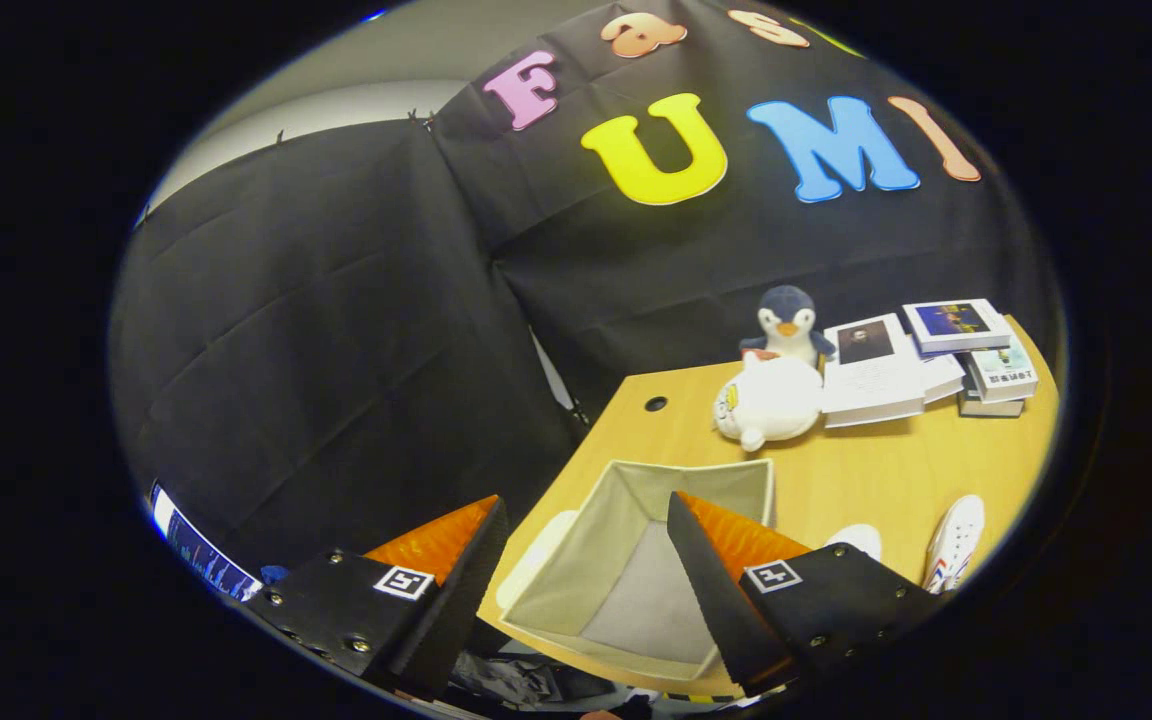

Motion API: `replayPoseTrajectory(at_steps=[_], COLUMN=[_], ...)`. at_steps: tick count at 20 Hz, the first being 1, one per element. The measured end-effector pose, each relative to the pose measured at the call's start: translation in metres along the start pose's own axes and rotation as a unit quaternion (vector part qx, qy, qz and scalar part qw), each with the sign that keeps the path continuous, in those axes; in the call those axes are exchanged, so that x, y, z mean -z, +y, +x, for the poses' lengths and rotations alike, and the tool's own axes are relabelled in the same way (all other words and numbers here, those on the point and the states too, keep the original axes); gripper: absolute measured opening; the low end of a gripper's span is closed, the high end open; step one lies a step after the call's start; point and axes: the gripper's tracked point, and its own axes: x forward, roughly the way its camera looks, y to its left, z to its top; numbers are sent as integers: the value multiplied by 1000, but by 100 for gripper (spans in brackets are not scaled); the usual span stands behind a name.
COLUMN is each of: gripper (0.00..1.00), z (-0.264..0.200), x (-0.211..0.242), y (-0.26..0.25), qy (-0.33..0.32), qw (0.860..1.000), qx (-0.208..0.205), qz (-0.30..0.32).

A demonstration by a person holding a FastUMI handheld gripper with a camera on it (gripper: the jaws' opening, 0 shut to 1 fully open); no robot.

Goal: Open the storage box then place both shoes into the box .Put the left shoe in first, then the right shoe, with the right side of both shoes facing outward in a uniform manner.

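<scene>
Gripper (581,530) fingers spread apart, empty, above open square fabric storage box (576,590) on smooth wooden table (866,470); white shoes (956,540) beyond.

Open box (636,560) unobstructed between spread tongs (584,560).

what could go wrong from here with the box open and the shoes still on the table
The open, empty gripper hangs over the box, not the shoes, so it may start with the wrong shoe; left and right are hard to tell here. The box sits at the table's near edge and looks soft, so a push could tip it off.
</scene>
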Motion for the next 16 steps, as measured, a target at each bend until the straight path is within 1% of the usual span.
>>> replayPoseTrajectory(at_steps=[5,10,16], gripper=[97,97,98], z=[-15,-21,-20], x=[-8,10,44], y=[-66,-128,-176], qy=[-14,6,46], qw=[998,992,986], qx=[66,127,161], qz=[-4,-12,-5])
